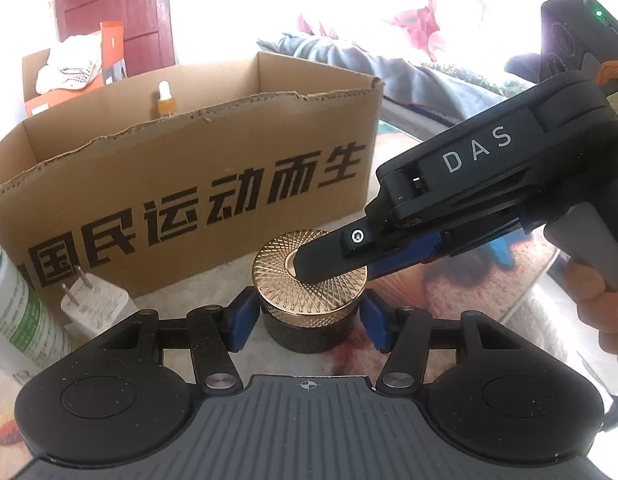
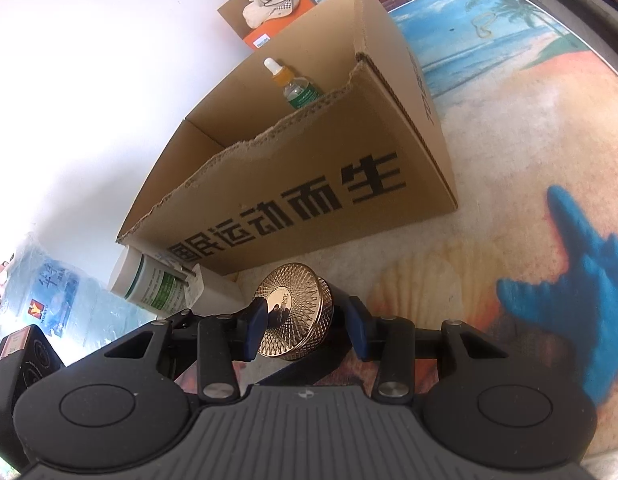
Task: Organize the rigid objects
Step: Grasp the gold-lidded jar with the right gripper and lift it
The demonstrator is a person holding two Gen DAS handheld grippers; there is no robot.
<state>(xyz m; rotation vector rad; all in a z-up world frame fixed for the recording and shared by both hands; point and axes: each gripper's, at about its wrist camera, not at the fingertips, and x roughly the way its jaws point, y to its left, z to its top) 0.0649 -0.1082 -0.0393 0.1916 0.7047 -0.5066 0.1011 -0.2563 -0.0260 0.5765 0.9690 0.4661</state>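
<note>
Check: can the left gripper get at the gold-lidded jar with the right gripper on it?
Probably yes. The jar stands between the left gripper's open pads, a small gap each side. The right gripper clamps only the lid from above and the right, leaving the dark sides free.

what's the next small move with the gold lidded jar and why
Probably close the left gripper fully onto the jar's dark base. Its blue pads flank the base with small gaps, while the right gripper already grips the gold lid. The jar stands on the table outside the cardboard box.
</note>
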